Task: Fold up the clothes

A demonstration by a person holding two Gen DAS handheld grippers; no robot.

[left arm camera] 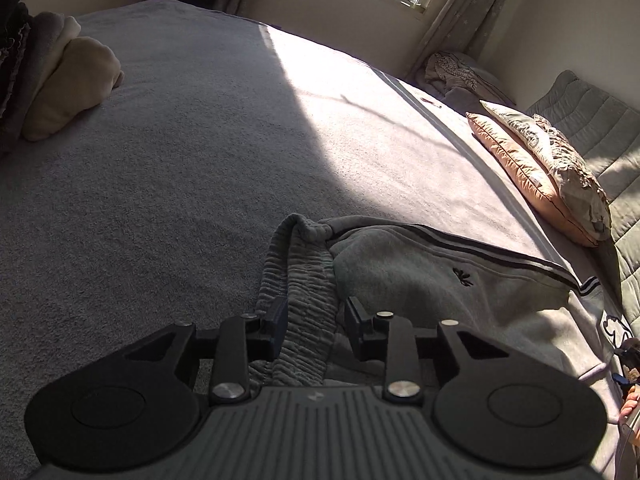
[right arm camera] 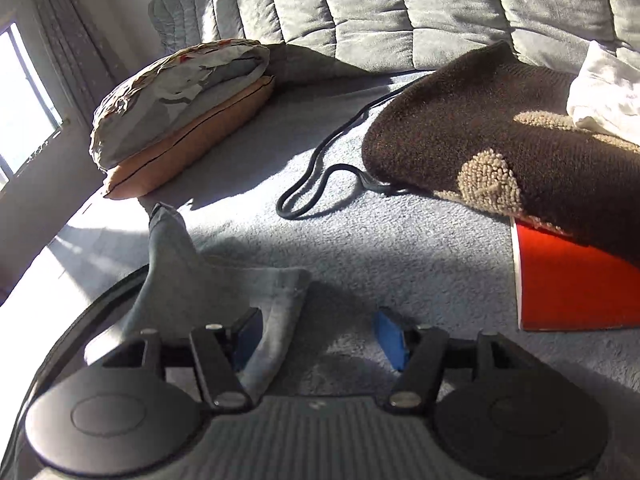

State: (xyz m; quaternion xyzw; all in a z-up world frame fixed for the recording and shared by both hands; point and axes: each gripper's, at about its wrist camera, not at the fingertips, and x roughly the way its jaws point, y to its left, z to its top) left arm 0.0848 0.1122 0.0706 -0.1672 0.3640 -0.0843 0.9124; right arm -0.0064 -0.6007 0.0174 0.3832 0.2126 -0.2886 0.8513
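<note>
Left gripper (left arm camera: 314, 330): jaws apart, waistband (left arm camera: 298, 280) of the grey sweatpants (left arm camera: 420, 276) between them, pads not pressing. Right gripper (right arm camera: 318, 334): wide open, cuff (right arm camera: 276, 300) against one finger only. Pants lie bunched on the bed (left arm camera: 180, 140). Risk, in my judgement: closing now catches one layer, so the fold skews.

Two black grippers, left gripper (left arm camera: 314, 326) black-padded, right gripper (right arm camera: 320, 338) blue-padded, silver pivot screws

grey sweatpants (left arm camera: 420, 272) with black stripes; brown sweater (right arm camera: 500, 140); red folder (right arm camera: 572, 288).
</note>
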